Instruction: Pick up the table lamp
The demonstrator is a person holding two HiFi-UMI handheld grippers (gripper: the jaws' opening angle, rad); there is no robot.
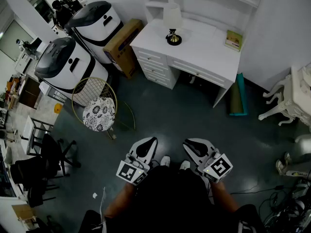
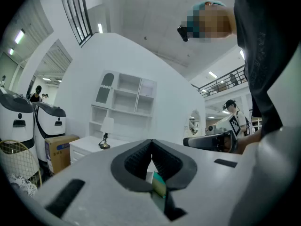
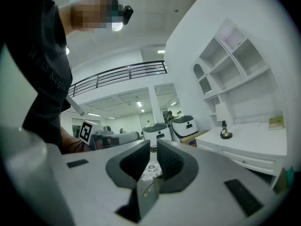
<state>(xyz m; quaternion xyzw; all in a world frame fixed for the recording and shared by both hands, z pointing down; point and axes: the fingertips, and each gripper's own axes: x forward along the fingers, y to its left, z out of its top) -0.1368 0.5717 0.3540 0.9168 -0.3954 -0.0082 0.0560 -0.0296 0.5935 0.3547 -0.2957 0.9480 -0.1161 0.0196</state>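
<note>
The table lamp (image 1: pixel 172 25), with a white shade and a dark base, stands on the white desk (image 1: pixel 204 52) at the far side of the room. It shows small in the left gripper view (image 2: pixel 106 132) and the right gripper view (image 3: pixel 225 126). My left gripper (image 1: pixel 151 141) and right gripper (image 1: pixel 188 142) are held side by side close to my body, pointing level toward the desk and far short of it. The left gripper's (image 2: pixel 151 144) jaws meet at the tips with nothing between them. The right gripper's (image 3: pixel 153 150) jaws show only a thin slit and hold nothing.
Two white-and-black machines (image 1: pixel 92 21) and a cardboard box (image 1: pixel 124 45) stand left of the desk. A wire chair with a floral cushion (image 1: pixel 98 113) sits front left. A green rolled mat (image 1: pixel 238 96) leans by the desk's right leg; a book (image 1: pixel 233 39) lies on the desk.
</note>
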